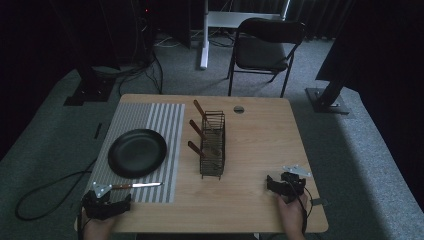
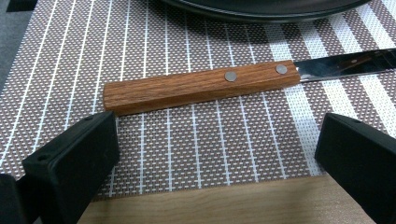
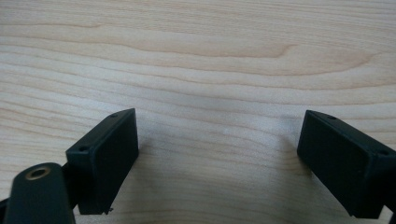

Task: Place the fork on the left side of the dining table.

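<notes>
Counter dim; we're hovering left gripper, jaws apart, behind knife handle; next, closing on it.

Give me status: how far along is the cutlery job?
Done: three wooden-handled pieces stand in the wire caddy. In hand: nothing; the left gripper is open just short of the knife on the placemat. The right gripper sits open over bare table. Left: grip the knife.

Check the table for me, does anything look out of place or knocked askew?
Nothing stands out. The knife lies flat on the striped mat below the black plate, and the wire rack stands upright.
</notes>
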`<state>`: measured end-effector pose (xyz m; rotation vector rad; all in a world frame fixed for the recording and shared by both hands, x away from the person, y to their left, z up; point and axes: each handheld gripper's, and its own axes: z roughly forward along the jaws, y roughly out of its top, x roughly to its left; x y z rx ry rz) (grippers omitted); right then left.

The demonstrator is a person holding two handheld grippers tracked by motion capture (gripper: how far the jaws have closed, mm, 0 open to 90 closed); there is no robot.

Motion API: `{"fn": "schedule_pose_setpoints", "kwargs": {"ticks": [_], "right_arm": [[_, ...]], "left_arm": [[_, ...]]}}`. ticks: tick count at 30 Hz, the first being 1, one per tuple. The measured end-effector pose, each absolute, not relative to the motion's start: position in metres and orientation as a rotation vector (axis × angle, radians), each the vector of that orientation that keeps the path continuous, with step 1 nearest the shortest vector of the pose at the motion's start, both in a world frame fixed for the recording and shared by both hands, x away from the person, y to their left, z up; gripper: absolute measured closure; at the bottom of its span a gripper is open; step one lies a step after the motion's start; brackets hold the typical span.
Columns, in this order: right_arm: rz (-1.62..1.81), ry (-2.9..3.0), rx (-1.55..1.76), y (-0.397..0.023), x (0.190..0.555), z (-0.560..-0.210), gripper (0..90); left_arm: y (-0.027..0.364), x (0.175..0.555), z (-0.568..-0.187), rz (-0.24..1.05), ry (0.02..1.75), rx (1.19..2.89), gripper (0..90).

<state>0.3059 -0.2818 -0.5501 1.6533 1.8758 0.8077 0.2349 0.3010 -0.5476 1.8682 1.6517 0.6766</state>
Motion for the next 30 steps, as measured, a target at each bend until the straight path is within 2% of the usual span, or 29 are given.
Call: {"fn": "schedule_pose_setpoints", "kwargs": {"ticks": [20, 25, 28, 30], "right_arm": [[0.803, 1.864, 1.664, -0.2812, 0.3047, -0.5502, 12.2], [0.803, 1.864, 1.664, -0.2811, 0.3047, -0.5502, 12.2], [0.803, 1.864, 1.664, -0.2811, 0.3047, -0.5502, 12.2], [0.804, 1.864, 1.664, -0.2811, 0.3048, -0.5502, 12.2]], "left_arm": [[0.3031, 0.2339, -0.5455, 0.681, 1.65, 1.884, 0.9], [0.308, 0.2326, -0.5442, 0.635, 1.666, 1.857, 0.9], [0.3053, 0.2311, -0.543, 0.613, 1.643, 1.875, 0.9], [0.3035, 0.2292, -0.5397, 0.647, 1.603, 1.87, 0.9]]}}
